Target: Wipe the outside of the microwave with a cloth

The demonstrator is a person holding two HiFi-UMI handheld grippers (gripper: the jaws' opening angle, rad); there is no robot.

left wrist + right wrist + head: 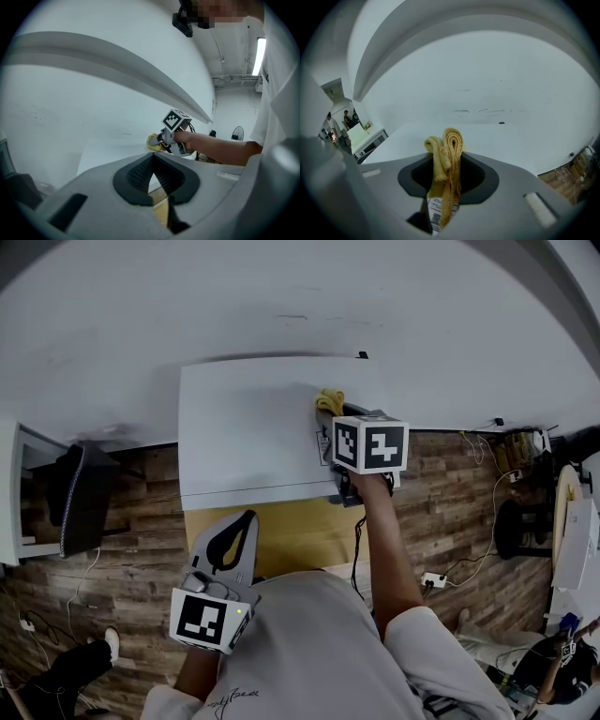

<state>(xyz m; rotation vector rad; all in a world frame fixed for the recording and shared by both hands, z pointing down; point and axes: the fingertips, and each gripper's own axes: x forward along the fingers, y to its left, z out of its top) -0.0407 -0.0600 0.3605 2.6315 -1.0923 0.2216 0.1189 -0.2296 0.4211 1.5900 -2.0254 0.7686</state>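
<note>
The left claw [152, 183] is closed on nothing, held in front of the white box-shaped microwave [248, 432] and above the yellow wooden tabletop [300, 535]. Toward the right of the microwave's top, a folded yellow terry cloth [329, 401] is pinched in the right claw [446, 174].

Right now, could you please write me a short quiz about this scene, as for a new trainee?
1. True or false: the left gripper holds the yellow cloth.
2. On which part of the microwave does the cloth sit? A) top B) door C) cord
3. Fill in: the right gripper has its jaws shut on the ____.
Key: 1 false, it is shut and empty; 2 A; 3 cloth.
</note>
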